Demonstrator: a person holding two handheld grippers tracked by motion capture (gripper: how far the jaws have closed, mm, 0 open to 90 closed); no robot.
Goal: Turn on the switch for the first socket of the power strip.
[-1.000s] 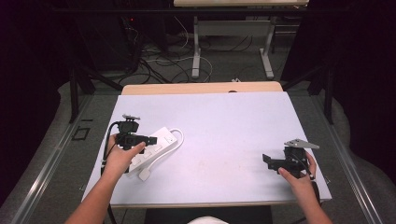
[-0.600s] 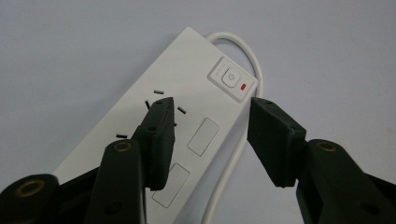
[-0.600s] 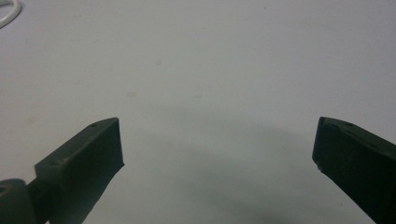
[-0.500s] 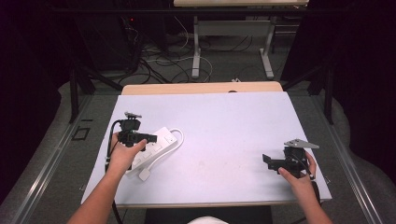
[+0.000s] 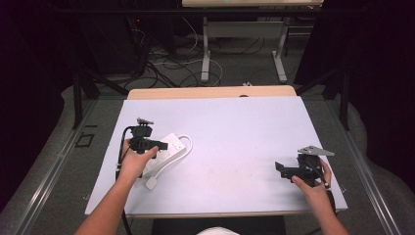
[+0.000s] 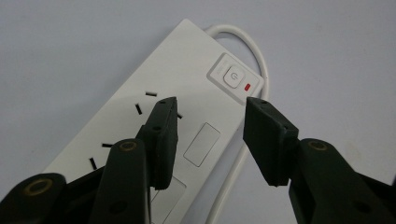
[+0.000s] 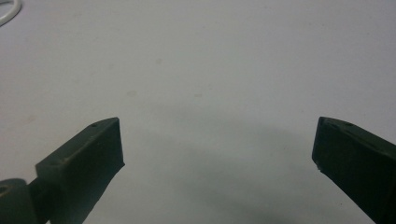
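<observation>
Your left gripper [image 6: 210, 135] is hanging over the white power strip [image 6: 187, 93] at the frame's left, jaws apart. Your right gripper [image 7: 217, 140], lower right, is gaping wide above the bare table [image 5: 235, 127].

one white power strip [image 5: 164, 152], two grippers, one table [image 5: 235, 127]
</observation>
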